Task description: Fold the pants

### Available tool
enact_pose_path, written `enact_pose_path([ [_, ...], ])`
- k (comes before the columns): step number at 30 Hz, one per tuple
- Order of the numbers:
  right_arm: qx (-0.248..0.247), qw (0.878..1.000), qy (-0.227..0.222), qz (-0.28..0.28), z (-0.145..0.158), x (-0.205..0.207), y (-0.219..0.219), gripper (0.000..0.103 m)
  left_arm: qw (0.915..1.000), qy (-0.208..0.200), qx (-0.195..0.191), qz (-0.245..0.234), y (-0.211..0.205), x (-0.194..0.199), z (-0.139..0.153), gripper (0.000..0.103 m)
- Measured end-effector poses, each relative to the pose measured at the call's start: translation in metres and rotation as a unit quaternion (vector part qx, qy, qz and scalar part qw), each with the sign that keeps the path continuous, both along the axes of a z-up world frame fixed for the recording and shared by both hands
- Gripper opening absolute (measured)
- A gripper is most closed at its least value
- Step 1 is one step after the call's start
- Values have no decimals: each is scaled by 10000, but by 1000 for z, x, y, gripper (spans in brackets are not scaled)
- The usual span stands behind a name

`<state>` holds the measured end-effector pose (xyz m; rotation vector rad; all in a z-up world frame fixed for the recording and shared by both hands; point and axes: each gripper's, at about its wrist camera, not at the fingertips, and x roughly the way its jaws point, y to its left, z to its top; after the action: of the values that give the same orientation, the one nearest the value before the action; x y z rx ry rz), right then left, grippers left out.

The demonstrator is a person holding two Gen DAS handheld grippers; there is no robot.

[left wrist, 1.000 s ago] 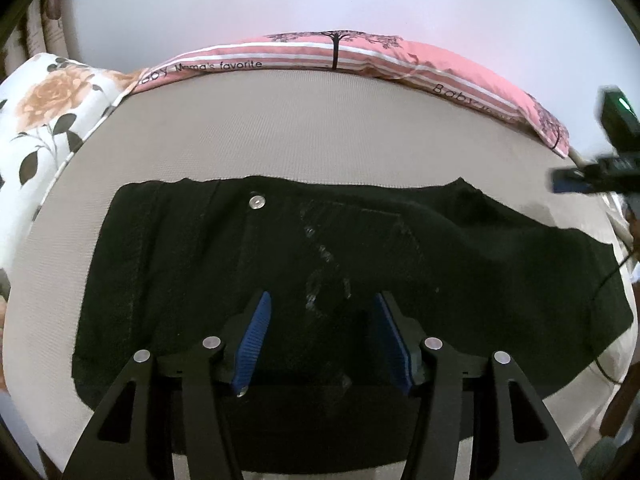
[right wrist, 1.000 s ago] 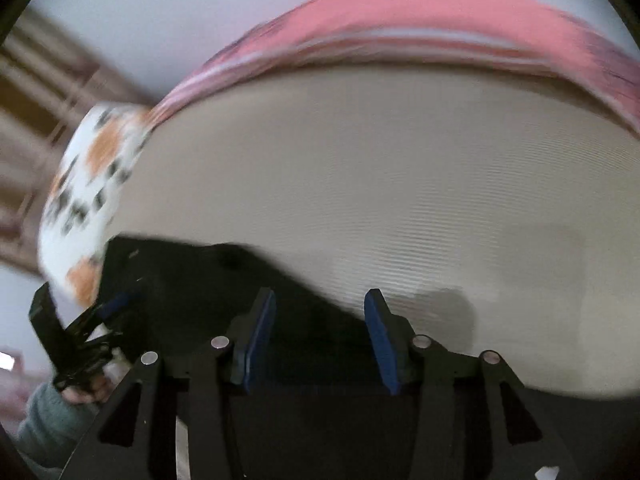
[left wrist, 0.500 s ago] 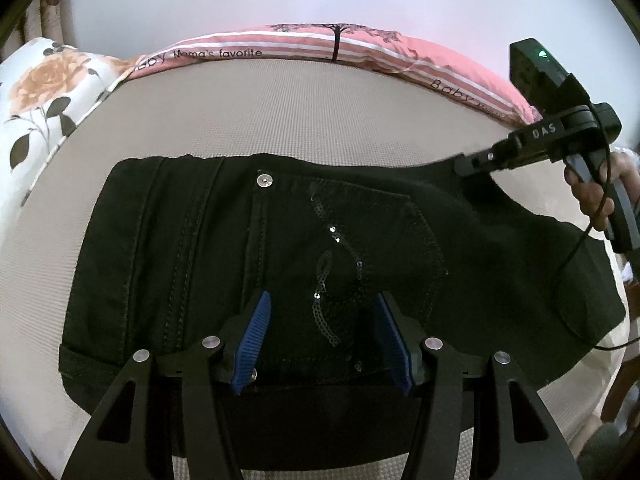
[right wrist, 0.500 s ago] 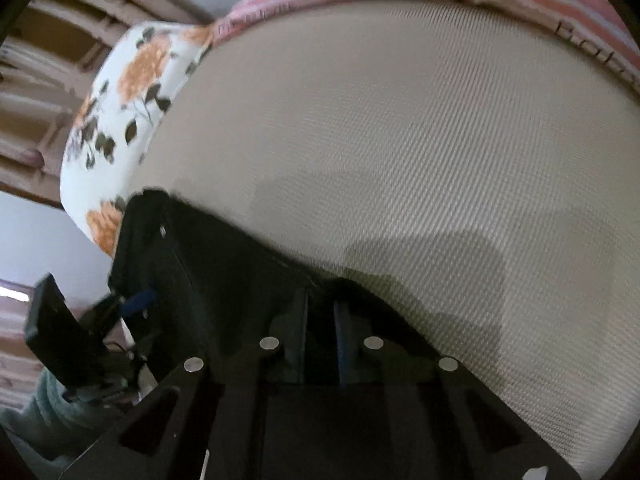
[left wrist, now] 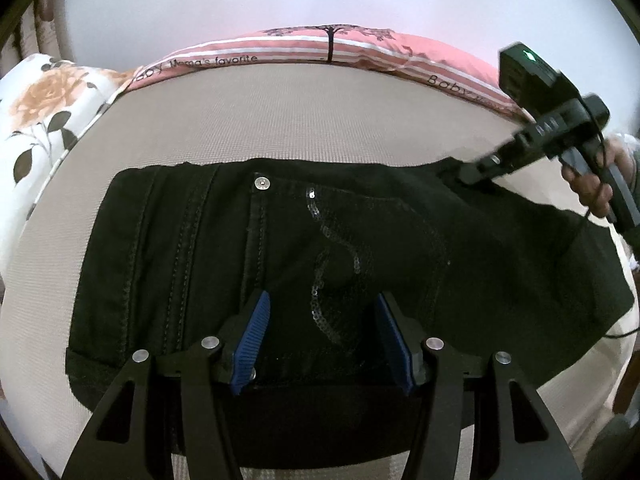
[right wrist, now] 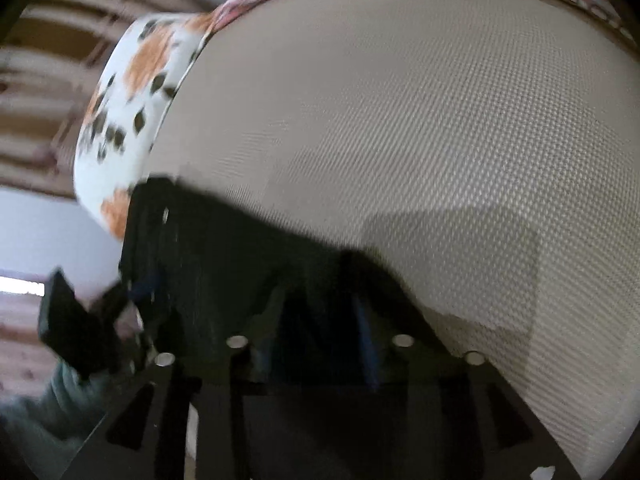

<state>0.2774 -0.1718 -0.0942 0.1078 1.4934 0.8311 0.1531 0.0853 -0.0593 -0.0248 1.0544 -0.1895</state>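
Observation:
Black pants (left wrist: 208, 248) with a sequin pocket lie folded across the beige woven mat (left wrist: 304, 120). My left gripper (left wrist: 325, 338) hovers low over their near edge, open, its blue pads (left wrist: 256, 332) wide apart with only flat cloth below. My right gripper (left wrist: 466, 172), held by a hand (left wrist: 592, 188), touches the pants' far right edge. In the blurred right wrist view that gripper (right wrist: 320, 316) sits on the black cloth (right wrist: 224, 248) and its jaws are opening; the dark cloth lies between them, and no pad visibly presses on it. The left gripper (right wrist: 132, 292) shows at the left.
A pink striped pillow (left wrist: 320, 46) runs along the mat's far side and a floral pillow (left wrist: 44, 100) lies at the left. A thin black cable (left wrist: 618, 334) trails off the right edge. Bare mat (right wrist: 400, 120) stretches beyond the pants.
The right gripper swung in from the right and came down onto the pants' far right edge, closed there, then parted again. The left gripper stayed put.

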Motion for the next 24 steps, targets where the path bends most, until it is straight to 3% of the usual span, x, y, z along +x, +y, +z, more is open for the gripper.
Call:
enact_pose_path([
  [5, -160, 9991, -285, 277, 4, -4, -17, 32, 10000, 52, 2, 51, -8, 1, 4, 58],
  [7, -116, 9983, -423, 386, 7, -8, -17, 7, 9999, 77, 67, 54, -12, 2, 3, 59],
  [9, -34, 9973, -629, 381, 14, -11, -14, 5, 9999, 82, 103, 69, -14, 4, 4, 59],
  [11, -52, 9939, -1068, 277, 28, -14, -8, 4, 9999, 86, 70, 82, -16, 5, 6, 59],
  [14, -36, 9911, -1328, -73, 39, -8, -12, 4, 10000, 18, 21, 74, -20, 8, 13, 59],
  [18, -318, 9895, -1397, -163, 25, -7, -12, 3, 9997, -158, 21, -158, -36, 18, 22, 59],
  [21, -579, 9907, -1191, -315, 3, -5, -3, 3, 9986, -240, -27, -480, -58, 29, 21, 59],
  [24, -267, 9870, -1304, -901, 23, -4, -19, 8, 9964, -297, 12, -799, -80, 39, 19, 59],
])
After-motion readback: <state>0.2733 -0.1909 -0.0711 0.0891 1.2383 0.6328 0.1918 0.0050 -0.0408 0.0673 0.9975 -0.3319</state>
